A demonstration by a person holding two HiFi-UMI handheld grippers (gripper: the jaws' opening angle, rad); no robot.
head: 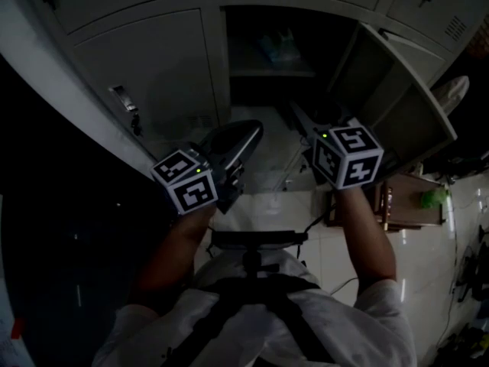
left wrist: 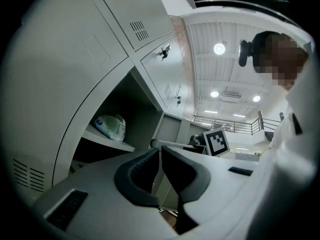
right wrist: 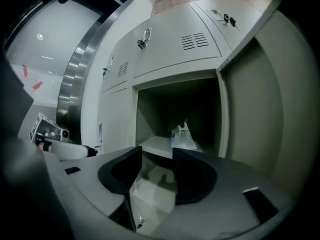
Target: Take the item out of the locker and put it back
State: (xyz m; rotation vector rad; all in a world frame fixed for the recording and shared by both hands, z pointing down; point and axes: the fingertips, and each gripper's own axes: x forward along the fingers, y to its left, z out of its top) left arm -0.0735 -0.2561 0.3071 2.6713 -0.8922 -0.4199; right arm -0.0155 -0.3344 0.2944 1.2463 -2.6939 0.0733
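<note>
The head view looks steeply down from above the person's chest onto the left gripper (head: 246, 134), the right gripper (head: 302, 117) and the open locker compartment (head: 244, 29) just beyond. The left gripper view looks up into it obliquely from the left, the right gripper view straight in; all three share its shelf (right wrist: 155, 145) and plastic bag (right wrist: 183, 138)

the person wears a white short-sleeved shirt (head: 382, 321) under black harness straps (head: 252, 293), with black-and-white marker cubes (head: 186, 180) (head: 349, 156).

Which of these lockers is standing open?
The middle locker: its door is swung wide to the right and a bag sits on its shelf. The lockers beside and above it are shut.
</note>
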